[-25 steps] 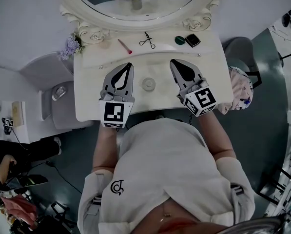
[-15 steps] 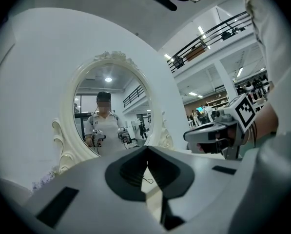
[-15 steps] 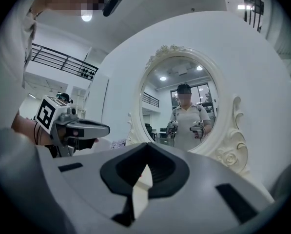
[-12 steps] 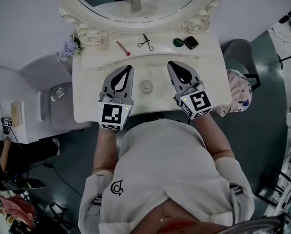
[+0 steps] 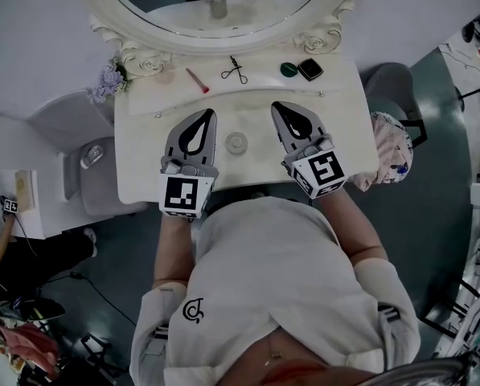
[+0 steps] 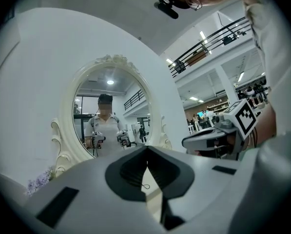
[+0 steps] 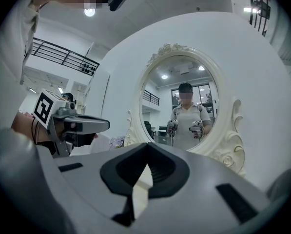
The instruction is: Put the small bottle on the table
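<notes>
Head view: the left gripper [image 5: 210, 112] and right gripper [image 5: 275, 104] are held level over the table [image 5: 143, 163], each with its jaws pressed together and nothing gripped. The small bottle [image 5: 236, 142] is stood on the table between them, touched by neither. Since a second ago nothing is displaced; only the framing is slightly shifted.

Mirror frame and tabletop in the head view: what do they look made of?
The cream oval mirror frame looks like carved wood or moulded resin, painted matt cream: its scrolls and rosettes stand in relief. The cream dressing-table top looks like painted wood or laminate, smooth with a soft sheen.
</notes>
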A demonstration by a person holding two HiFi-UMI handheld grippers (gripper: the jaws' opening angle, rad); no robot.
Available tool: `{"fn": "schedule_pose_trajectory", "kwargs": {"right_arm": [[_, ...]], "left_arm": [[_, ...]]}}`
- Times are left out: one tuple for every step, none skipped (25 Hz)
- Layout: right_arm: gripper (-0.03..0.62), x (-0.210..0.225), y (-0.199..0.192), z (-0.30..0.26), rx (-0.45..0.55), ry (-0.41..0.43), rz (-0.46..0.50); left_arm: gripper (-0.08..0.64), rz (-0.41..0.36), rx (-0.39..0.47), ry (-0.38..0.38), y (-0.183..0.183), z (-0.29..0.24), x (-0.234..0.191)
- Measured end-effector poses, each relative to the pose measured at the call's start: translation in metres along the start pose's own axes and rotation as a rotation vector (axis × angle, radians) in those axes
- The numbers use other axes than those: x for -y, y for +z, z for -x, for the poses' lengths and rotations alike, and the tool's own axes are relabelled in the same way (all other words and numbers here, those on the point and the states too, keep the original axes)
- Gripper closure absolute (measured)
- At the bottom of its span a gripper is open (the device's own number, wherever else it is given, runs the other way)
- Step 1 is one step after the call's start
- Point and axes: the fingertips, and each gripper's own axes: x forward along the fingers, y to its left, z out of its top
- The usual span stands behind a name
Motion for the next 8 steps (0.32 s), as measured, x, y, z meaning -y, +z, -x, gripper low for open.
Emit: {"fn": "schedule_pose_trajectory", "kwargs": {"right_arm": [[0.586, -0.0004, -0.0006, 0.0008, 0.001, -0.001, -0.003], [0.586, -0.0007, -0.0007, 0.0020, 0.002, -0.004, -0.005], [0.586, -0.0011, -0.0003, 0.0034, 0.005, -0.007, -0.006], [0.588, -0.0014, 0.0001, 0.0049, 0.008, -0.011, -0.006], [0.588, -0.0017, -0.0002, 0.0065, 0.009, -0.013, -0.010], [0.588, -0.0020, -0.0009, 0.0079, 0.010, -0.016, -0.015], [0.588, -0.0022, -0.0016, 0.0091, 0.011, -0.018, -0.021], [0.588, -0.0024, -0.0023, 0.0103, 0.011, -0.019, -0.028]], "left_arm": [[0.548, -0.002, 0.002, 0.000, 0.0005, 0.0002, 0.0006], [0.548, -0.005, 0.002, -0.003, 0.0006, 0.0003, 0.0018], [0.548, -0.009, 0.001, -0.008, 0.0006, 0.0002, 0.0032], [0.548, -0.012, -0.001, -0.013, 0.0005, 0.0002, 0.0048], [0.548, -0.014, -0.002, -0.016, 0.0006, 0.0002, 0.0062], [0.548, -0.015, -0.003, -0.019, 0.0009, 0.0002, 0.0075], [0.548, -0.017, -0.004, -0.022, 0.0012, 0.0003, 0.0087], [0.548, -0.018, -0.004, -0.024, 0.0016, 0.0003, 0.0098]]}}
